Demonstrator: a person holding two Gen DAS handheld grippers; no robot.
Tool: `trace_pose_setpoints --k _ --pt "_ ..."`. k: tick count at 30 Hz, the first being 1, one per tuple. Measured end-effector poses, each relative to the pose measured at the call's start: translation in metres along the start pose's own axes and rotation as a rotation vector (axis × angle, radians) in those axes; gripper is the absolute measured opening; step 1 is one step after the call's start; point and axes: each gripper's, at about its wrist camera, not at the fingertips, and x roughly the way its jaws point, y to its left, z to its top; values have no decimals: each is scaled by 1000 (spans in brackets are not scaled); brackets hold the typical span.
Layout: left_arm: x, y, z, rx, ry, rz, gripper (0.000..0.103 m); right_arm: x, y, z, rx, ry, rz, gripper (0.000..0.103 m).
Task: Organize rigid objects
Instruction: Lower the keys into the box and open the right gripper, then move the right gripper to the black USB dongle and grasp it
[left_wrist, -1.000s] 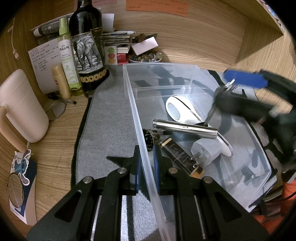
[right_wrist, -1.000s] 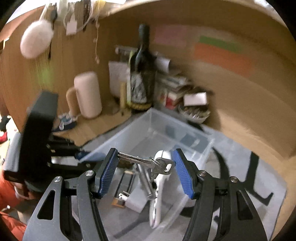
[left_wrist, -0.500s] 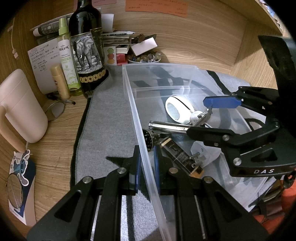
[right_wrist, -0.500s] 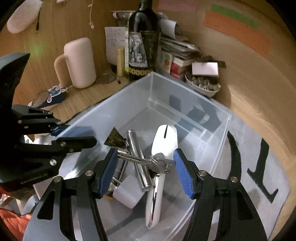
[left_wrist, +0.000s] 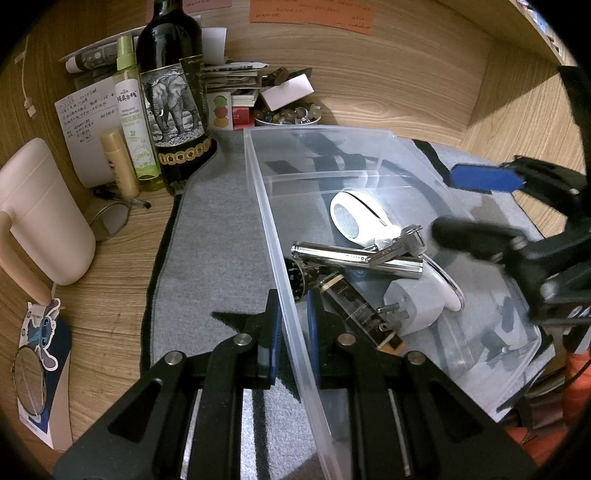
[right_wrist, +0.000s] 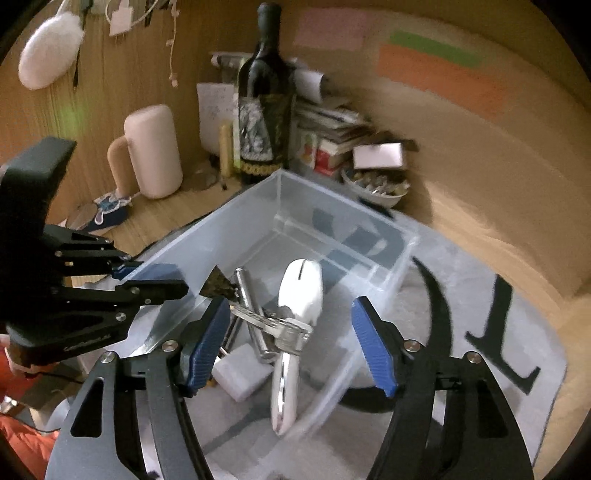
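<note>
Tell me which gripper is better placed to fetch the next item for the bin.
Right. The right gripper is open above the keys lying in the bin, so probably free, while the left gripper is clamped on the clear bin wall, steadying it.

Home desk nook. Wood-grain tabletop (left_wrist: 92, 266) boxed in by wooden back and side walls, sticky notes (left_wrist: 312, 13) on the back wall. Back-left corner clutter: wine bottle (left_wrist: 171, 99), spray bottle (left_wrist: 133, 122), handwritten note (left_wrist: 83, 118), stacked booklets (left_wrist: 232, 77), bowl of small trinkets (left_wrist: 288, 116). Pink jug (left_wrist: 40, 214) at left edge, grey felt mat (left_wrist: 210, 236) mid-tabletop.
</note>
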Motion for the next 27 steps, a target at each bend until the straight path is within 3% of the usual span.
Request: trace_pose_setpoints --k 5,14,21,27 --pt "0 -1 0 0 0 0 13 -26 -14 -4 35 -53 -48 72" --pt "1 -2 0 2 1 2 13 -64 -40 -33 116 -89 -137 74" --pt "1 0 0 5 2 6 13 -70 -52 -74 189 -27 -171 74" --pt "1 1 -1 3 2 7 13 -50 -55 -117 254 90 -145 74"
